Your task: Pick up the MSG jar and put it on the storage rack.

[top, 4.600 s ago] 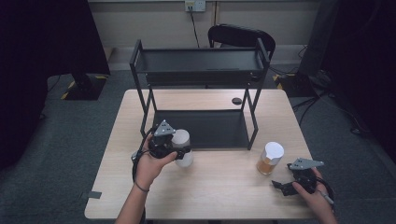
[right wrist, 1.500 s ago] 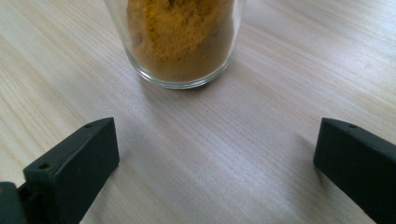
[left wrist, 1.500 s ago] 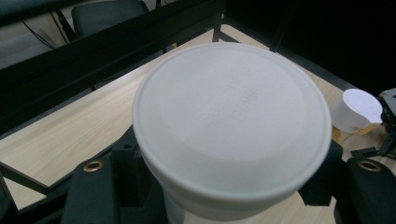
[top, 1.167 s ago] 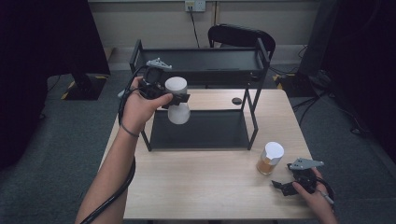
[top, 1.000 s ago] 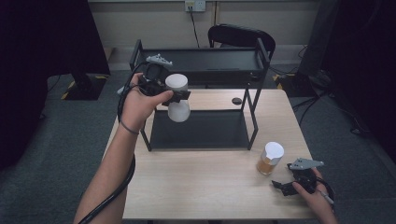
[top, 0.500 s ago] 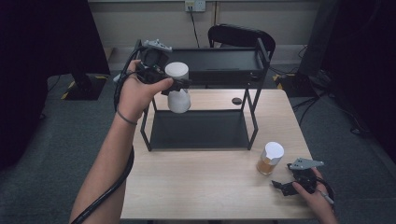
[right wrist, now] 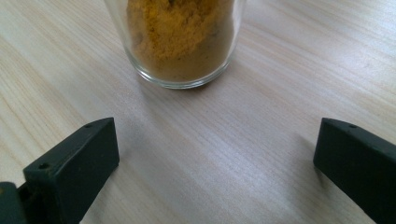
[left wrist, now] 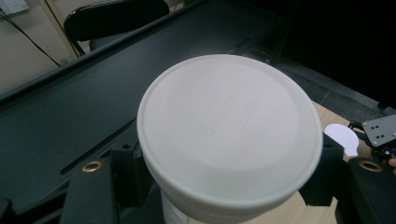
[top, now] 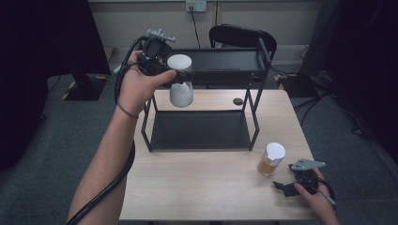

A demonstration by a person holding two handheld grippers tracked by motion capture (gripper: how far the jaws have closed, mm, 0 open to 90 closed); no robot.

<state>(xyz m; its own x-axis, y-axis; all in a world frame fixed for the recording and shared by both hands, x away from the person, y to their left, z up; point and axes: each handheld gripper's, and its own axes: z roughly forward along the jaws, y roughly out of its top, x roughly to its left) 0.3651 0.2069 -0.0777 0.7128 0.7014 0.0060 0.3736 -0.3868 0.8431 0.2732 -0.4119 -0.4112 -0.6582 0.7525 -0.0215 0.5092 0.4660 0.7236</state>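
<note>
1. Grey carpet and a dark room surround a pale wooden surface [top: 202,187]; a black chair [top: 241,35] stands beyond its far edge.
2. Left claw [top: 180,77]: raised above the far left part of the surface, with its jaws clamped on the neck of a white jar [top: 180,91]. In the left gripper view the jaws press against both sides of the jar just under its round white lid [left wrist: 229,135].
3. White jar: held upright and clear of the surface, at the level of the top shelf of a black two-tier rack [top: 256,93], just at the rack's left near corner. Whether the jar touches the rack frame cannot be told.
4. Rack: stands at the far middle of the surface. Its lower shelf [top: 199,129] and upper tray [top: 225,61] are both black.
5. Right claw [top: 284,186]: rests low at the near right corner of the surface, jaws spread wide with nothing between them; bare wood lies between the jaws in the right gripper view.
6. Glass jar of orange powder [right wrist: 180,37] with a white lid [top: 273,152]: stands upright on the surface, just beyond the right claw and apart from its jaws.
7. Small dark round object [top: 238,101]: lies on the surface behind the rack's right posts.
</note>
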